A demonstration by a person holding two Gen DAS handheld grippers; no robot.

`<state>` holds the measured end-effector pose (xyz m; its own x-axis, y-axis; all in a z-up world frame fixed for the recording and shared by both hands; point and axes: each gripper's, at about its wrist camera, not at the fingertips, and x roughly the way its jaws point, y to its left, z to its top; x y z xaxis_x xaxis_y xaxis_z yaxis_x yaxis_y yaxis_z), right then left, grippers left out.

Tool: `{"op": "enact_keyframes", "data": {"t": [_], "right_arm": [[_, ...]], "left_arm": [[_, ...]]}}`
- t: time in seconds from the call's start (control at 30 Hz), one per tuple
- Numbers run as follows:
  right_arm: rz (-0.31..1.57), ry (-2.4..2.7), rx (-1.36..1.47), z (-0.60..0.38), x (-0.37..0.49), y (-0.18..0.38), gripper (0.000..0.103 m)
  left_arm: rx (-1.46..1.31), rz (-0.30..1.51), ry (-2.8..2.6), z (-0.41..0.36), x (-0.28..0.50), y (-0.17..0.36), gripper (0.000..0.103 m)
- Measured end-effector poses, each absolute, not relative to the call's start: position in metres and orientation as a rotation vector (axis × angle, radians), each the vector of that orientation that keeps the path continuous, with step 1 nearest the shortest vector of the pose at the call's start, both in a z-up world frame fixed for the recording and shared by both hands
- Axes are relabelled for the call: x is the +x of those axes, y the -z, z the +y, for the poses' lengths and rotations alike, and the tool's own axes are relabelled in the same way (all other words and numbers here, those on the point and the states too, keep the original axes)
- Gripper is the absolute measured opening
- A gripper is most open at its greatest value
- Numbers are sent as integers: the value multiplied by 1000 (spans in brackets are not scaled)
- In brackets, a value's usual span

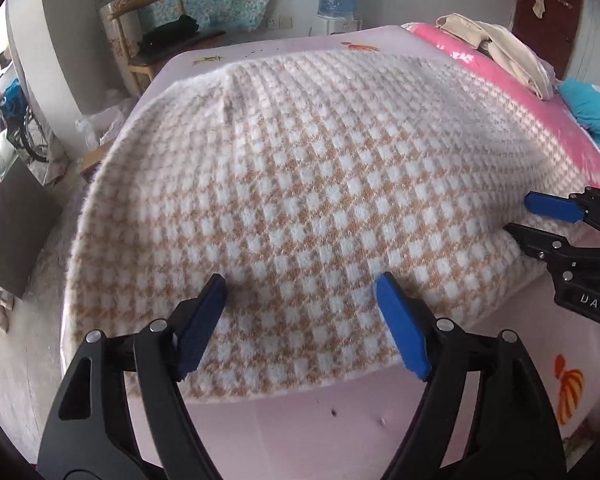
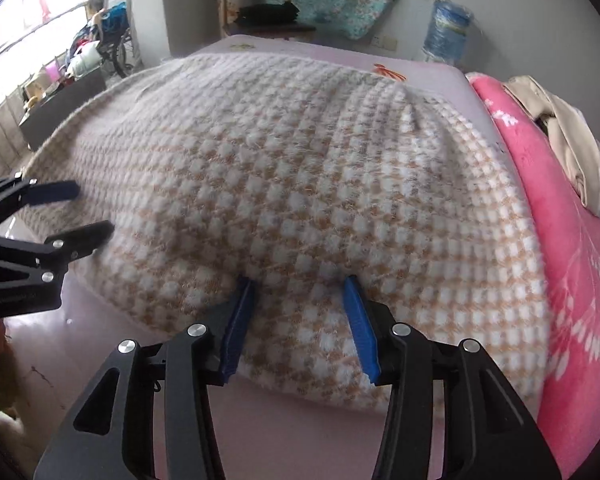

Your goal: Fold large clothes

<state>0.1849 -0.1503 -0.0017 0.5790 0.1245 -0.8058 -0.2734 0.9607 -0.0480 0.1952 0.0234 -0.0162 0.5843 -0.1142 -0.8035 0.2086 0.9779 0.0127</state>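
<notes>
Garment: a checked woolly sweater (image 1: 300, 184) lies spread on the bed (image 1: 300, 420), near edge towards both tools.
Left gripper (image 1: 302, 284): spread wide, nothing between.
Right gripper (image 2: 298, 284): half-spread astride the near edge, not pinching.
Doing it well: probably grip both near corners evenly before lifting.
Right view only: pink blanket (image 2: 580, 280) touching the sweater's right side.

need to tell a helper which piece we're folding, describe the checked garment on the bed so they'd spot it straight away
Start at the bed with the pale pink sheet. Spread wide across its middle lies the fuzzy garment, reaching the near edge where both grippers hover. It alone has a small tan-and-white check; the neighbours on its right are a plain hot-pink blanket, beige clothes and a teal cloth.
</notes>
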Motion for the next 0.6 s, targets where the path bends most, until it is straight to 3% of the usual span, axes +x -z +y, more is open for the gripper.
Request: {"op": "enact_keyframes", "data": {"t": [0.23,0.47,0.6], "right_arm": [[860,-324,-218,-115,156,21,46],[867,-228,-153,-162,143,-1,47],[914,-142,-54,-205,156,17,49]], "left_arm": [[86,884,189,21,180,24,79],[19,861,119,65,165,10,78],[-123,915,96,106,175,28,78]]}}
